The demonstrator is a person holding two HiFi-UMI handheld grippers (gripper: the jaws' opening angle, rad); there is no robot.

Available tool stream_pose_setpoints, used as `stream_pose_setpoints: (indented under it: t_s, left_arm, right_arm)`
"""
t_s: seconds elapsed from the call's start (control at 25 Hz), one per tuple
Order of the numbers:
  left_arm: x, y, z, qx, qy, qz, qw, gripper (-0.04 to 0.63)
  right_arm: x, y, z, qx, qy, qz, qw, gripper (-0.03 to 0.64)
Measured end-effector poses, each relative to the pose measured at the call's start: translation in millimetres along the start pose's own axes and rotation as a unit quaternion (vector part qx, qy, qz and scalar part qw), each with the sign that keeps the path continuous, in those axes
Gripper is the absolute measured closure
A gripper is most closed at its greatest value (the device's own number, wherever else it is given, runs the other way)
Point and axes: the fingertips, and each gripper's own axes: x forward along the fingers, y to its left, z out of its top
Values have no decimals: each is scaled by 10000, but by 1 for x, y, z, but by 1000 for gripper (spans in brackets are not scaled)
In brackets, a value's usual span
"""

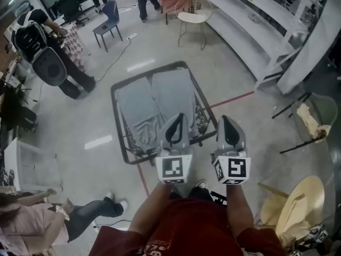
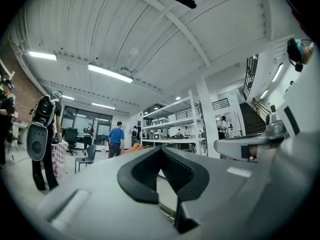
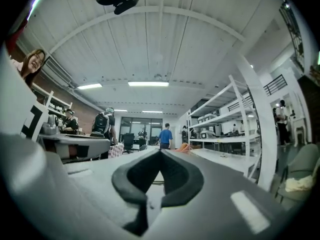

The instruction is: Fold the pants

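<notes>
1. Head view: a person [image 1: 40, 47] with a backpack stands at far left, well apart from the table [image 1: 118, 122].
2. Grey pants [image 1: 154, 105] lie flat on the black-framed table, legs side by side.
3. Left gripper [image 1: 177, 119]: jaws fully together, nothing between them. Its tip overlaps the table's near edge.
4. Right gripper [image 1: 227, 120]: jaws fully together, empty. It sits beside the left gripper, off the table's near right corner.
5. White shelves [image 1: 256, 25] stand at right.

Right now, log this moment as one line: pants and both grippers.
pants: spread flat on table, unfolded | left gripper: shut, empty, above pants' near end | right gripper: shut, empty, by table's near right corner
</notes>
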Motion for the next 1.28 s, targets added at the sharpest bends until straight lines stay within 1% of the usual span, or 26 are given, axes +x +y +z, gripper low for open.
stream_pose_setpoints:
  t_s: [0.08, 0.16, 0.32, 0.48, 0.68, 0.88, 0.96, 1.08, 1.28]
  left_arm:
    - [17, -25, -4, -41, 16, -167, 9999, 591]
    - [32, -49, -8, -65, 19, -289, 9996, 591]
    - [59, -95, -14, -11, 5, -394, 9992, 591]
    - [80, -127, -22, -31, 28, -472, 9989, 591]
    - [100, -151, -37, -204, 174, -599, 9978, 591]
    - [133, -172, -50, -413, 225, -778, 9959, 591]
    - [151, -181, -58, -443, 264, -855, 9950, 591]
    - [179, -187, -67, -375, 228, -830, 9956, 591]
    - [230, -191, -70, -394, 115, -696, 9967, 591]
  right_arm:
    - [-4, -27, -3, 4, -14, -81, 10000, 617]
    - [-9, -52, -4, -119, -72, -180, 9997, 617]
    - [-20, -99, -10, -37, -109, -185, 9998, 617]
    - [-27, -141, -23, 51, -95, -339, 9994, 615]
    - [-26, -172, -34, 171, -77, -499, 9986, 615]
    - [-9, -200, -50, 117, 78, -567, 9983, 615]
    - [2, -214, -55, 94, 111, -555, 9984, 615]
    - [25, -236, -62, 97, 161, -545, 9983, 615]
    - [70, -270, -63, 59, 170, -467, 9987, 615]
